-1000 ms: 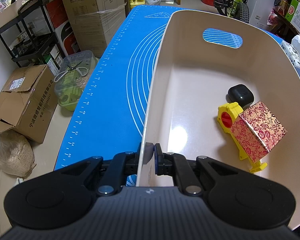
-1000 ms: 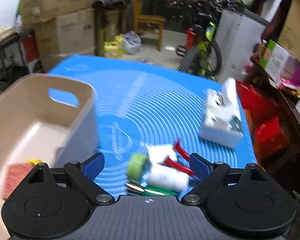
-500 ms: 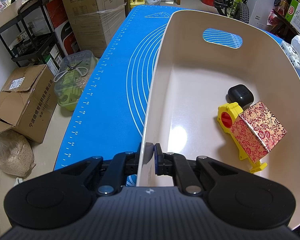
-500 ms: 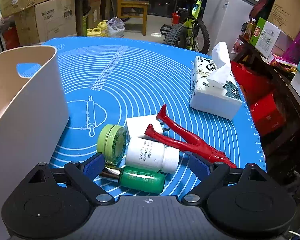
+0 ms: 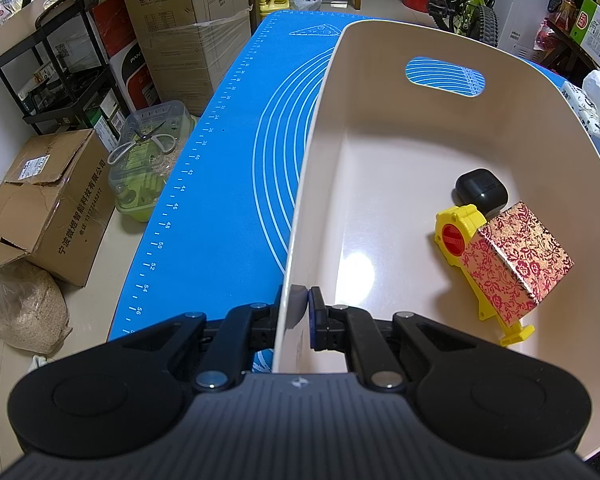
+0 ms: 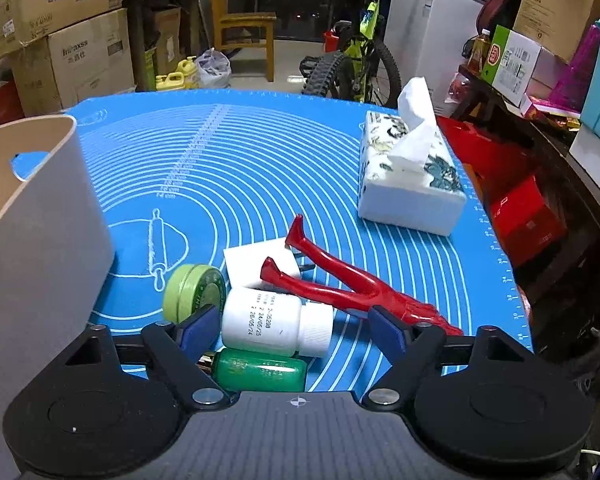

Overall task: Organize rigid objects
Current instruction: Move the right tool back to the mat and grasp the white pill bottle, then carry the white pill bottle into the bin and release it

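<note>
The left claw (image 5: 300,312) is clenched on the near wall of the beige bin (image 5: 380,92), and ahead to its right a yellow tape measure (image 5: 458,232), a red patterned box (image 5: 516,260) and a black case (image 5: 480,192) lie inside. The right claw (image 6: 296,328) is released, wide apart. A white bottle (image 6: 268,320) lies on its side between its fingers, a green bottle (image 6: 256,370) nearer under it, a green tin (image 6: 194,292) just ahead-left and a red figurine (image 6: 340,280) ahead-right.

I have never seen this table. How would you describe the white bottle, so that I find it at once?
Start from the blue mat and the beige bin on its left side. To the right of the bin lies a small cluster of things, between the fingers of the right gripper. The white bottle lies on its side there, with a ribbed white cap and black printed numbers, unlike the green bottle nearer the camera.
</note>
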`<state>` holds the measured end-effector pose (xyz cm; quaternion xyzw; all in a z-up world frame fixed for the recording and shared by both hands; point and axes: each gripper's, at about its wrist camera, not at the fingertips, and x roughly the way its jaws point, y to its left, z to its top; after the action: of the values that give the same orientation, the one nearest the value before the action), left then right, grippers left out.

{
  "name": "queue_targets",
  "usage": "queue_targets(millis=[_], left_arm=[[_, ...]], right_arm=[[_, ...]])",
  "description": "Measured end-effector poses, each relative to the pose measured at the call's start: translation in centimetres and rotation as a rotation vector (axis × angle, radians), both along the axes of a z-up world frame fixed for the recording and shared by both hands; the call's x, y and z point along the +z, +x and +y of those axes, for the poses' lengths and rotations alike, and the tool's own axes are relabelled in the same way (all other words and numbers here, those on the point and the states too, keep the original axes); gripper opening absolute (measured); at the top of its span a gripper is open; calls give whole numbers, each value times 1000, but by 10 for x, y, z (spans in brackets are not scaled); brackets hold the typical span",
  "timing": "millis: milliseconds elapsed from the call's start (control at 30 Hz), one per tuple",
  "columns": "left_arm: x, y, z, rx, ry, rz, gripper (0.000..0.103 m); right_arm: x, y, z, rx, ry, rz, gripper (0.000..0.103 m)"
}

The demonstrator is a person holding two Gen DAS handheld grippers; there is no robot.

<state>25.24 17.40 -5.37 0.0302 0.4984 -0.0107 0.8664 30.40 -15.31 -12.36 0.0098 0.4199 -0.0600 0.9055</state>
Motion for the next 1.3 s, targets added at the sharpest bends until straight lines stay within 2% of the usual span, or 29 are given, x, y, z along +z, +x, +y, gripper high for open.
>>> queue_targets(millis=[200,267,333,533,633,767,933,1167,1300], left_arm=[[0,0,0,0,0,0,11],[0,0,0,-1,0,0,11],[0,0,0,-1,0,0,11],[0,0,0,-1,0,0,11],[0,0,0,2,-3,0,11],[0,0,0,0,2,-1,11],[0,-1,0,1,-1,0,11],[0,-1,0,0,0,0,11],[0,-1,0,-1,2,0,11]], right_arm=[[-13,7,2,2,-10,21,81],[-16,8,1,13,6,22,77],[-17,7,-1,19,42,19,64],[-13,0,-3,17,36,-6,64],[2,-9,-5,-8,65,-35,64],[28,-21,-1,3,50,-103,64],[60,-33,6,17,103,-196,64],[103,-44,44,116,93,-305,64],[119,-43,76,203,89,-315,64]])
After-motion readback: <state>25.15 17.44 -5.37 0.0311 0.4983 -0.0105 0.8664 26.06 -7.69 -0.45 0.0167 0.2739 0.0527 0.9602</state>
